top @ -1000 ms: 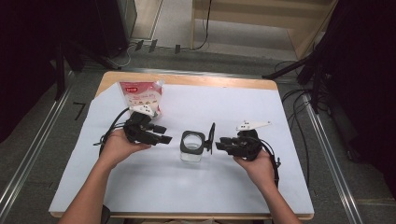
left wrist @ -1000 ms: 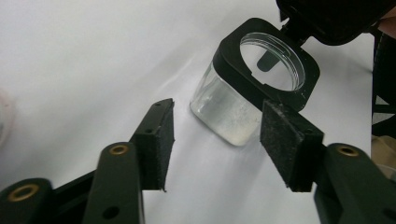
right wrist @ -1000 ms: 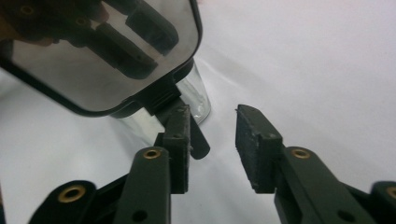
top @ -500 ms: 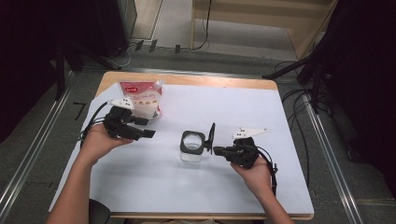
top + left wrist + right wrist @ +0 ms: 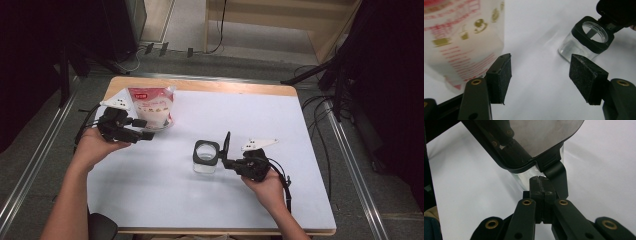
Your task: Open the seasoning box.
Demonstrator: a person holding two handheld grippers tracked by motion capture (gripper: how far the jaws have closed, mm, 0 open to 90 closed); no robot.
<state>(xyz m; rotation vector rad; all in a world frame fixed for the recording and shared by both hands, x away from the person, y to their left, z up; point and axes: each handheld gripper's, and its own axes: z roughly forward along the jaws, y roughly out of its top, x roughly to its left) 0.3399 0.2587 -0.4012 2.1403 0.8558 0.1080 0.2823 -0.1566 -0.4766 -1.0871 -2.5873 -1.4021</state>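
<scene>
High view: a white-covered table with a clear square jar near its centre. The jar stands upright; its black collar is open at the top and its hinged black lid stands raised on the right side.

The right gripper lies level, pointing left at the jar's right side just below the raised lid. The right hand holds it from the near right, forearm entering from the bottom edge. In the right gripper view the two jaws are pressed together with nothing between the pads, their tips just at the lid's hinge tab.

The left gripper is held at the table's left side, pointing right, jaws spread apart with nothing between them after having just been opening. The left hand grips it from below-left. A red-printed pouch stands just beyond it, at the far left.
</scene>
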